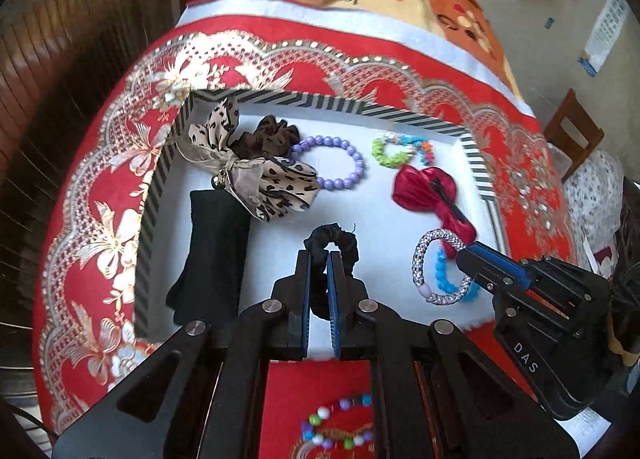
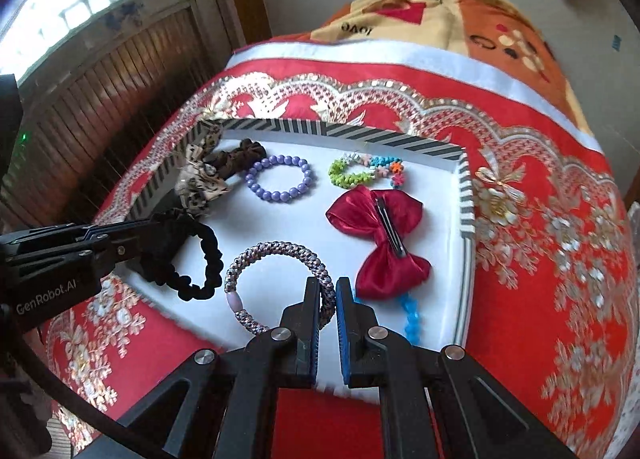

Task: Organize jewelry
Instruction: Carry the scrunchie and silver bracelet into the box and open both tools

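Note:
A white tray with a striped rim lies on a red patterned cloth. My left gripper is shut on a black scrunchie over the tray's near left part. My right gripper is shut on a silver braided hair tie near the tray's front right. A blue plastic bracelet lies partly under that tie. On the red cloth in front of the tray lies a multicoloured bead bracelet.
The tray also holds a red satin bow clip, a purple bead bracelet, a colourful flower bracelet, a leopard-print bow, a brown scrunchie and a black cloth. A wooden chair stands at the right.

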`<action>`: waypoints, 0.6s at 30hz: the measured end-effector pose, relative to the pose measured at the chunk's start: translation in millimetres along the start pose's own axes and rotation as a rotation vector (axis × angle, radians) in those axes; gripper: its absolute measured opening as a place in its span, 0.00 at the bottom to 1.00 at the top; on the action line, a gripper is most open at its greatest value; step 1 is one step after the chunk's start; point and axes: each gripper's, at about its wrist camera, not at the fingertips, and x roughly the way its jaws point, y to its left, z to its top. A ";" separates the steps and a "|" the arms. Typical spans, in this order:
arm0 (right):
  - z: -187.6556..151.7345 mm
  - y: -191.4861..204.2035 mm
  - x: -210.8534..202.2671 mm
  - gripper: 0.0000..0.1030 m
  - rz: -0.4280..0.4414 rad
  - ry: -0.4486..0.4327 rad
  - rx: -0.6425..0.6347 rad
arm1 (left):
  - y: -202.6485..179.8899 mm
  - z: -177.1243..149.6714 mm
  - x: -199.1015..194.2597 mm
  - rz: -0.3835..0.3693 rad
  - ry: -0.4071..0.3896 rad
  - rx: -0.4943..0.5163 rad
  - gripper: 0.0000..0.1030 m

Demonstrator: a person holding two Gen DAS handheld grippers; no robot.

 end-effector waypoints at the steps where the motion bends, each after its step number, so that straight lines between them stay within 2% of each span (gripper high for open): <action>1: 2.9 -0.2 6.5 0.07 0.000 0.010 -0.008 | 1.2 1.2 4.6 0.003 0.007 -0.006 0.06; 9: 20.3 -3.1 50.2 0.07 0.000 0.075 -0.044 | 15.9 6.3 31.4 0.043 0.054 -0.034 0.06; 18: 28.1 -2.5 78.0 0.07 -0.005 0.109 -0.047 | 21.2 2.3 42.3 0.064 0.078 -0.033 0.06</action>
